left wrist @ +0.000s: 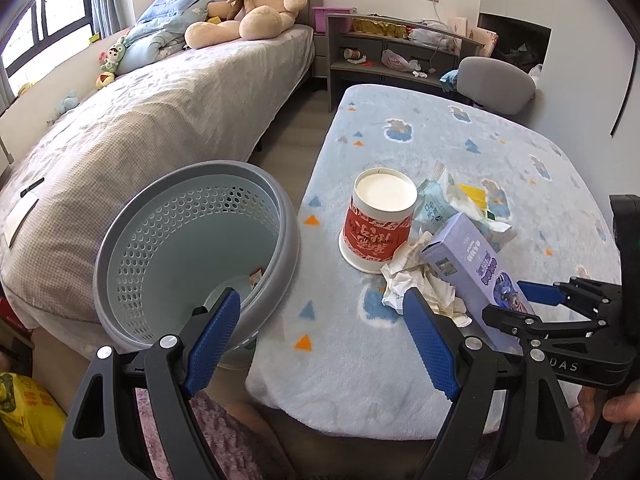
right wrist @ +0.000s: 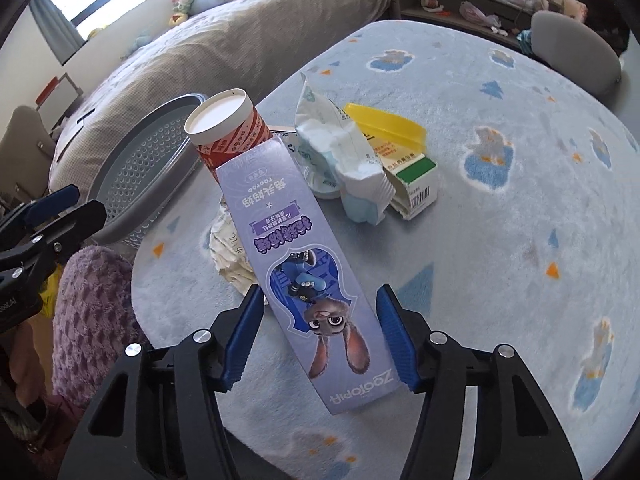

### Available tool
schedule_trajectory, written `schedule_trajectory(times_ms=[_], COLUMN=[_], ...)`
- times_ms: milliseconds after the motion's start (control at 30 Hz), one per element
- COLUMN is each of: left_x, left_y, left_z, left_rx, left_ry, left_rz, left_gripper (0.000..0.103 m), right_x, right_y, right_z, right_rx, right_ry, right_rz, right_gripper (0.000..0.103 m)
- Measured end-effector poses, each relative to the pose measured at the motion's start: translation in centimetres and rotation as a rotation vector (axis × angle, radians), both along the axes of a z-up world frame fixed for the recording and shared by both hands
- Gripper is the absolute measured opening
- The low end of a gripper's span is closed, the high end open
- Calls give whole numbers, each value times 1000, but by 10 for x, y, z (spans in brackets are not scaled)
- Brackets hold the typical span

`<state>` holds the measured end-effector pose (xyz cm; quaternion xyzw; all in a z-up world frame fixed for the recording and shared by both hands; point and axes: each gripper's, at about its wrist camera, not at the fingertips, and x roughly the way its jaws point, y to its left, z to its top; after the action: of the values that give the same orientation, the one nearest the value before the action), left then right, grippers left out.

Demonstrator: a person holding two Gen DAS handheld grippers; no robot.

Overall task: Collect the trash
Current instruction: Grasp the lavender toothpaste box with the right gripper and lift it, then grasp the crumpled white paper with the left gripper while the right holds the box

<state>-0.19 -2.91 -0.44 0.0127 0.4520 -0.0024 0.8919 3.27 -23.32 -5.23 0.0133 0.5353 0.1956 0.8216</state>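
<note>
The long lilac cardboard box printed with a cartoon rabbit (right wrist: 308,276) lay between the two blue pads of the right gripper (right wrist: 320,340), its long axis running away from the jaws toward the far side of the table and leaning up on the rest of the heap. The left pad appeared to touch the box edge; a narrow gap showed at the right pad, so the jaws were partly closed around the box without a confirmed grip. The right hand was plainly the nearer one.

The far end of the box rested against an upturned red-and-white paper cup (right wrist: 228,128), with a crumpled ball of white paper (right wrist: 230,254) beneath it. Just beyond lay a torn white-and-blue plastic wrapper (right wrist: 344,156) and a small green-and-white carton with a yellow flap (right wrist: 404,160), touching one another. All sat on the pale blue fleece-covered table (right wrist: 500,240).

The left gripper (left wrist: 320,320) hung with its jaws wide and nothing between them, over the table's near edge, beside the grey perforated plastic basket (left wrist: 192,240). The basket stood off the table's left side, near the cup.

In my judgement, lifting the box could topple the cup or drag the paper ball.
</note>
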Motion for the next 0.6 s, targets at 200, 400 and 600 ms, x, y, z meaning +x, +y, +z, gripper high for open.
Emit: schedule_trajectory(times_ms=[200,400,600], left_x=[-4,-8,-10], left_y=[6,7,7], left_z=[-1,-2,-7], left_rx=[-17,-23,-22], left_ry=[1,-1,10], left_rz=[-6,-9,-18], left_gripper=[80,80,80], right_x=[-17,-22,-17], right_y=[1,2,8], right_z=[-6,-12,-16], right_rx=[71,111,118], right_ry=[53,24,-21], right_rz=[-95,-184,-224], right_gripper=[57,57,57])
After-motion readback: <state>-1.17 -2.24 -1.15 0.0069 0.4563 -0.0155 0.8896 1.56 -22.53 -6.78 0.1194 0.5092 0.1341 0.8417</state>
